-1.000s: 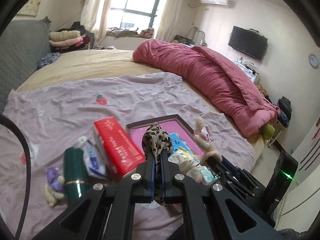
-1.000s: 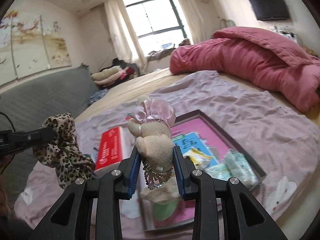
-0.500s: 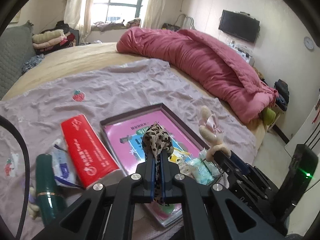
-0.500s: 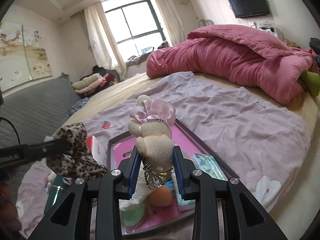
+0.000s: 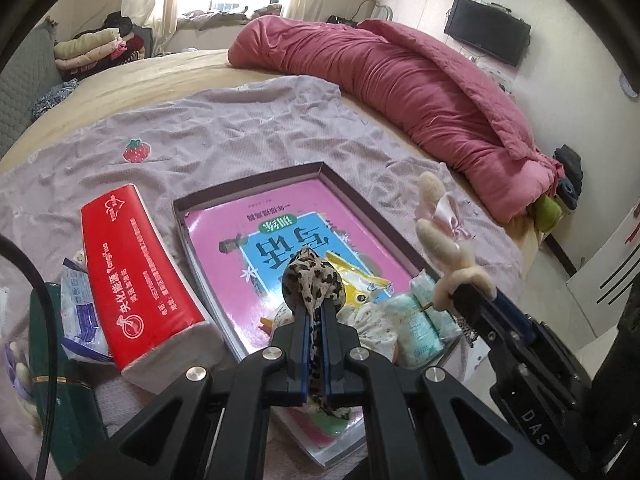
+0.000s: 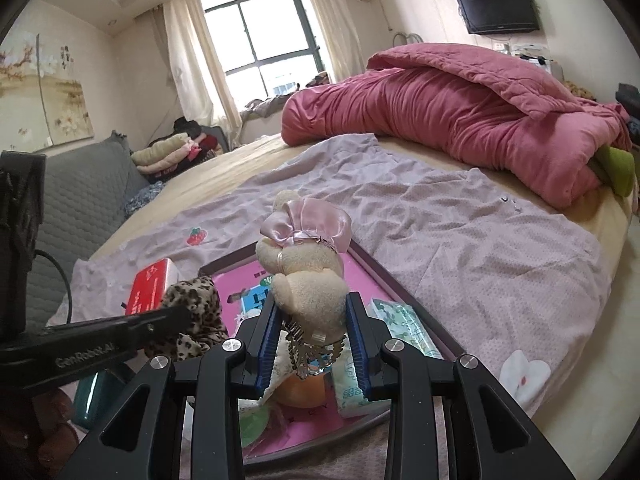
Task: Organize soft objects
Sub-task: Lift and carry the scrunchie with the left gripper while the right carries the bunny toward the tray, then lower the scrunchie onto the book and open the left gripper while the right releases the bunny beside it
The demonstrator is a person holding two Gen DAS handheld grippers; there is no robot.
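Two handheld grippers over a shallow dark-rimmed tray (image 5: 352,196) on a bed; wrist views, L and R.

L gripper (image 5: 315,316): jaws pinched tight on a leopard-print scrunchie (image 5: 312,284); fabric bunches above the fingertips and hangs below the pads; scrunchie held over the near half of the tray, above a pink-and-blue book (image 5: 280,236) lying flat in it; seen from the R wrist view the scrunchie (image 6: 192,312) sits at the tray's left edge.

R gripper (image 6: 314,312): jaws narrow, clamped on the lower body of a cream plush rabbit (image 6: 308,276) w/ a pink satin bow (image 6: 308,228); rabbit upright, head away from the camera; a metal clip (image 6: 312,348) hangs beneath it betw. the pads; rabbit held over the tray's near right part; in the L wrist view the rabbit (image 5: 440,236) shows beside the tray's right rim.

Tray contents, near end: yellow packet (image 5: 356,276), pale green tissue packs (image 5: 424,312), floral cloth item (image 5: 372,324), an orange round object (image 6: 300,392) partly hidden.

Outside the tray, left edge: red tissue pack (image 5: 136,280) just beside the rim; further left a small blue-white sachet (image 5: 80,308) and a dark green cylinder (image 5: 64,400).

Support: lilac blanket (image 5: 224,128) w/ strawberry motif over the bed; red quilt (image 5: 400,76) bundled along the far right edge.
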